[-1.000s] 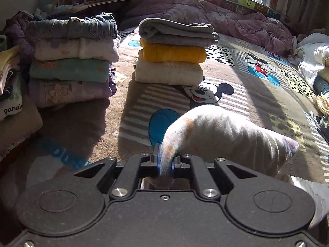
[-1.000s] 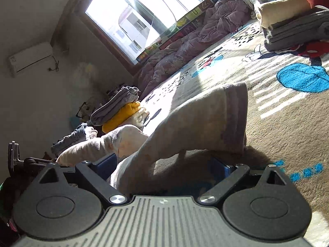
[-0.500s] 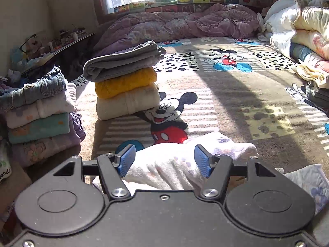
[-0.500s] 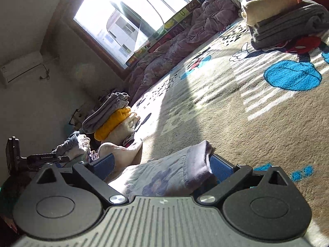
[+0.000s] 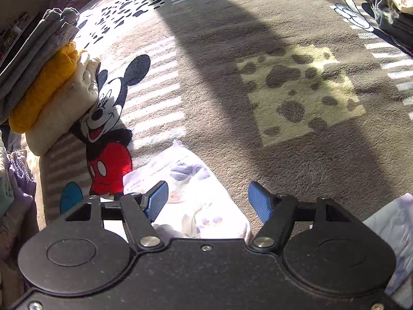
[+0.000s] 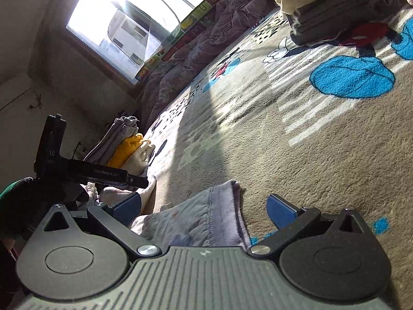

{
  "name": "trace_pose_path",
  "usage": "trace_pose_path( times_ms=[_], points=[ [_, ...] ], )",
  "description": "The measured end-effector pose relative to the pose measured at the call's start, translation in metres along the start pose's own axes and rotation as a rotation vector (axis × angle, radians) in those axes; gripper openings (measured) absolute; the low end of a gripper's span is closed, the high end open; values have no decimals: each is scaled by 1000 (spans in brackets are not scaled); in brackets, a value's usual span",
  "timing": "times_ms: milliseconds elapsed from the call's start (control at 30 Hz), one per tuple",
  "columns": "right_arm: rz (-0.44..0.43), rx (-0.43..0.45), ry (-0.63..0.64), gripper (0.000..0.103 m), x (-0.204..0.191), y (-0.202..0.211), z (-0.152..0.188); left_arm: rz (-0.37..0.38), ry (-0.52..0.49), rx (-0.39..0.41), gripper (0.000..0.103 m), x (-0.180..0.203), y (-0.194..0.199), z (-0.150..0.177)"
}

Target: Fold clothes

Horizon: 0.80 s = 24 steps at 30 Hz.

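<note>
A white garment with pale purple prints [image 5: 185,188] lies on the Mickey Mouse blanket [image 5: 284,82]. My left gripper [image 5: 209,201] is open just above it, blue pads apart, holding nothing. In the right wrist view the same garment's purple-hemmed end [image 6: 204,219] lies flat between the open jaws of my right gripper [image 6: 204,208], which also holds nothing. The left gripper's body [image 6: 85,173] shows at the left of that view.
A folded stack of grey, yellow and cream clothes [image 5: 49,82] stands at the left; it also shows in the right wrist view [image 6: 126,144]. More folded clothes [image 5: 15,180] are at the far left edge. A dark grey and cream pile [image 6: 343,13] lies at the far right. A purple quilt [image 6: 206,49] lies under the window.
Both grippers have let go of the garment and opened wide. The garment has dropped flat onto the blanket. The left gripper has tilted down toward it.
</note>
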State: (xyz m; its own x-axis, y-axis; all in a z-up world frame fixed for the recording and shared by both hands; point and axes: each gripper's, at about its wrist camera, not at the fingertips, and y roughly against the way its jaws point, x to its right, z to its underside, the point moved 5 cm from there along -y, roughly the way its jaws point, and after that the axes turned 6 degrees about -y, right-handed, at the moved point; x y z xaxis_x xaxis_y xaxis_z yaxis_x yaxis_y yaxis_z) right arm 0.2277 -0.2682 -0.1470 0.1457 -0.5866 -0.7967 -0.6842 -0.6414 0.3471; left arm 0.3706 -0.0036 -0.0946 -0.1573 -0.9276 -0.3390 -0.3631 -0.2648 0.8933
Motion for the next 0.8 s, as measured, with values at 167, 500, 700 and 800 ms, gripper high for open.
trace_pose_path(
  times_ms=[167, 500, 700, 800],
  points=[
    [-19, -30, 14, 102, -4, -10, -2, 57, 8, -39, 27, 0, -21, 9],
    [-46, -50, -17, 102, -2, -18, -9, -34, -168, 437, 8, 33, 58, -37],
    [-43, -44, -4, 100, 1, -13, -10, -27, -242, 657, 7, 74, 71, -33],
    [-43, -34, -20, 95, 5, -11, -12, 18, -351, 700, 7, 106, 68, -18]
  ],
)
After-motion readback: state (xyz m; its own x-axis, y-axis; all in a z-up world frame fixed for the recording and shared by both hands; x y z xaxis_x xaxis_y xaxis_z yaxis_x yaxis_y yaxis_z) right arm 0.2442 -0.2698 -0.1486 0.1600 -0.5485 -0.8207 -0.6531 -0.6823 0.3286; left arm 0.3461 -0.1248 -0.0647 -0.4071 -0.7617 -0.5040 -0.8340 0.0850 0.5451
